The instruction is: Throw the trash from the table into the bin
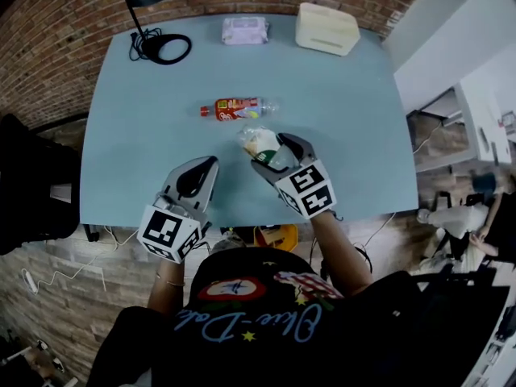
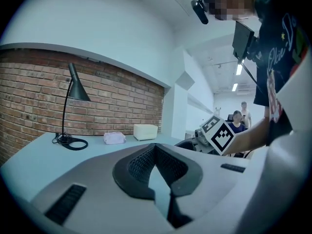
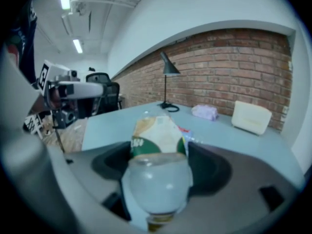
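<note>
The right gripper (image 1: 270, 153) has its fingers clamped on a clear bottle with a green label (image 1: 260, 142) over the table (image 1: 347, 119). The left gripper (image 1: 201, 172) has its fingers together, with nothing in them. A red-label bottle (image 1: 238, 108) lies at its 1 o'clock, stretched from 9 to 3. I see no bin.

**Table (image 1: 121, 135) layout**

Lamp (image 1: 161, 47) at 11 o'clock, packet (image 1: 245, 30) at 12, box (image 1: 326, 28) at 1, along the far edge. A bottle (image 1: 239, 108) lies at centre; the second bottle (image 1: 260, 142), at 5 from it, sits in the right gripper (image 1: 274, 153); left gripper (image 1: 205, 168) at 7.
</note>
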{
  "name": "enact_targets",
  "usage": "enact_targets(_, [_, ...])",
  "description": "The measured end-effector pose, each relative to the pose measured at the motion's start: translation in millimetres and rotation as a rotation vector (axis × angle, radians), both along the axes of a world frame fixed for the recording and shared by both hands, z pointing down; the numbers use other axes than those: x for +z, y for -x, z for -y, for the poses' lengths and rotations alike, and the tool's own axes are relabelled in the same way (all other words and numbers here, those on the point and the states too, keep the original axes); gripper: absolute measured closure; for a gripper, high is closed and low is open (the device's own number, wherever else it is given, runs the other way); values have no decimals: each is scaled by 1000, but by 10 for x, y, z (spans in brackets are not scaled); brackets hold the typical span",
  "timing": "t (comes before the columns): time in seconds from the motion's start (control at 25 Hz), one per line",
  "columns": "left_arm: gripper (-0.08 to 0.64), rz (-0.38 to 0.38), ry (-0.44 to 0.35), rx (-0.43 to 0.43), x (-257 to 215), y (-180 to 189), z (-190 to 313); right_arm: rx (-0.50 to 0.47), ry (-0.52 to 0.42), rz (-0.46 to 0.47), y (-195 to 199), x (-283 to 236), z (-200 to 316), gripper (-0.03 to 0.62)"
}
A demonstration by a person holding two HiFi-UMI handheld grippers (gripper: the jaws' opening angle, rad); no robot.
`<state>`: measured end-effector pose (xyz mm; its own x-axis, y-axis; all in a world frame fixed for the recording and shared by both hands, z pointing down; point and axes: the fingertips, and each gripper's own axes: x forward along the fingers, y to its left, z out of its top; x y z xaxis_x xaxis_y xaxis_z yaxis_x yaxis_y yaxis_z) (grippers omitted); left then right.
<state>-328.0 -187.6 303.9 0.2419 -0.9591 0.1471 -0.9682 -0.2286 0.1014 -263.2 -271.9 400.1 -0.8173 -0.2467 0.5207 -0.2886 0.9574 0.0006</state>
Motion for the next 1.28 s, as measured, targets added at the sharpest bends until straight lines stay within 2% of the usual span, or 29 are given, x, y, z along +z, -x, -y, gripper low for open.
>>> enact_targets(0.24, [552, 18, -13, 58, -77, -373, 109, 10, -115, 64, -299, -336, -65, 218])
enact_targets(0.4, [552, 29, -16, 86, -106, -603, 148, 17, -160, 104, -519, -509, -98, 218])
enact_targets(0.52, [552, 36, -17, 110, -116, -789, 165, -4, -214, 139, -666, -638, -154, 218])
enact_targets(0.64, [552, 42, -18, 126, -119, -942, 181, -18, -262, 137, -805, -683, -207, 218])
enact_targets(0.88, [552, 43, -20, 129, -123, -1182, 164, -6, -269, 175, -1071, -774, -271, 218])
enact_targets(1.28, [552, 50, -13, 103, -103, -1569, -7, 5, -314, 296, -1502, -1050, -420, 218])
